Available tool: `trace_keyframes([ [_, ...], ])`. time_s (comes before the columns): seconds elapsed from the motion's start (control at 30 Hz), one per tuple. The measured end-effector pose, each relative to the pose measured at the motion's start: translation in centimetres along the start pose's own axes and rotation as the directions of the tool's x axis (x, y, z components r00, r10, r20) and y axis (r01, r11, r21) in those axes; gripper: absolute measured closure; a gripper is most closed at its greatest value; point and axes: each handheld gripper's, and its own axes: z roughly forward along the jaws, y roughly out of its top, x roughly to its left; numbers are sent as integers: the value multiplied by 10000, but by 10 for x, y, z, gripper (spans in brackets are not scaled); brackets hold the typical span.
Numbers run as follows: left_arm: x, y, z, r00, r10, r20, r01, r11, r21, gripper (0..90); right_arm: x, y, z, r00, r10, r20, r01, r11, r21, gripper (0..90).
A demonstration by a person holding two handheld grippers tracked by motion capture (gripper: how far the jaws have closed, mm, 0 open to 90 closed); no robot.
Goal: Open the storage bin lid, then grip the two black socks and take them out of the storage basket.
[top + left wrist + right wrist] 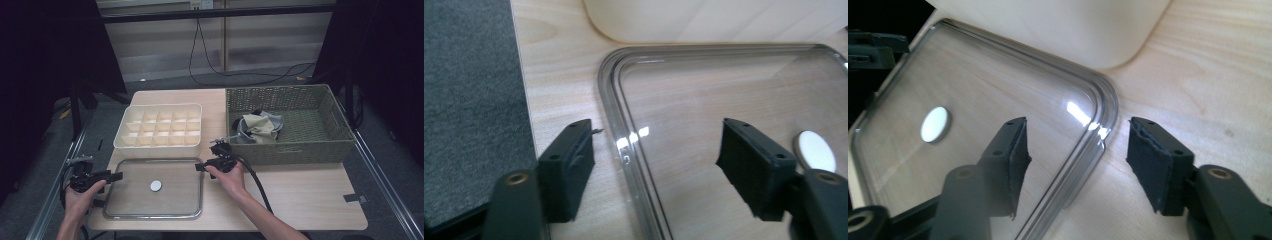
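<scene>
I hold one gripper in each hand at the wooden table (pixel 300 195), and both work on the clear lid (pixel 155 207), a flat transparent panel with rounded corners and a metal-looking rim that lies in the lower centre-left of the high view, just below the white divided box (pixel 160 127). A small white round knob (pixel 156 186) sits at the middle of the lid. My left gripper (pixel 116 176) is at the lid's left edge, in the lower left of the high view. In the left gripper view its jaws stand apart, one on each side of the lid's rim (pixel 621 145); neither pad presses on the rim, so this tool is released. My right gripper (pixel 200 166) is at the lid's upper right corner, near the centre of the high view. In the right gripper view its jaws also stand apart and straddle the rounded corner of the lid (pixel 1098 130), with a gap between each pad and the rim, so this tool is released as well. The lid rests flat on the table. The woven basket (pixel 320 145) occupies the right of the high view, with folded cloths (pixel 260 127) inside it, well apart from the lid.
</scene>
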Motion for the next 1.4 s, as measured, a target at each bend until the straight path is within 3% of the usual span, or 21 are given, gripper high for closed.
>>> trace_keyframes([
  [0.13, -5, 1, -7, 9998, 189, 26, -187, 9976, -672, 237, 0, 0, -3, 9996, -219, -191, 217, 9997, -94, 379],
  [0.23, -17, 3, -14, 9993, 381, 37, -376, 9950, -920, 191, 2, 1, -5, 9972, -681, -299, 671, 9972, -325, 358],
  [0.57, -47, 1, -14, 9967, 768, 255, -737, 9917, -1049, 158, 3, 5, -14, 9888, -1348, -634, 1302, 9889, -719, 333],
  [0.7, -72, -1, -13, 9894, 1383, 454, -1332, 9860, -1007, 143, 6, 5, -16, 9833, -1642, -785, 1581, 9843, -778, 316],
  [0.9, -91, -5, -14, 9859, 1580, 542, -1507, 9813, -1195, 129, 10, 8, -24, 9763, -1896, -1042, 1792, 9785, -1017, 323],
  [1.0, -103, -7, -12, 9816, 1804, 627, -1732, 9792, -1056, 122, 14, 9, -32, 9712, -2072, -1174, 1939, 9743, -1148, 339],
  [1.03, -112, -8, -12, 9768, 2036, 665, -1963, 9752, -1025, 122, 17, 9, -38, 9666, -2218, -1282, 2063, 9707, -1235, 346],
  [1.07, -112, -8, -12, 9768, 2036, 665, -1963, 9752, -1025, 127, 17, 9, -38, 9666, -2218, -1282, 2063, 9707, -1235, 346],
  [1.1, -120, -7, -13, 9722, 2194, 816, -2103, 9717, -1074, 126, 20, 11, -45, 9628, -2386, -1268, 2215, 9657, -1356, 360],
  [1.17, -128, -6, -11, 9699, 2254, 923, -2141, 9697, -1178, 114, 22, 13, -53, 9600, -2425, -1399, 2222, 9640, -1463, 362],
  [1.3, -138, -6, -3, 9631, 2348, 1314, -2214, 9691, -1086, 84, 21, 20, -71, 9573, -2473, -1496, 2197, 9589, -1796, 386],
  [1.4, -140, -6, 3, 9627, 2349, 1339, -2227, 9697, -1003, 80, 17, 24, -79, 9580, -2506, -1395, 2232, 9569, -1858, 396],
])
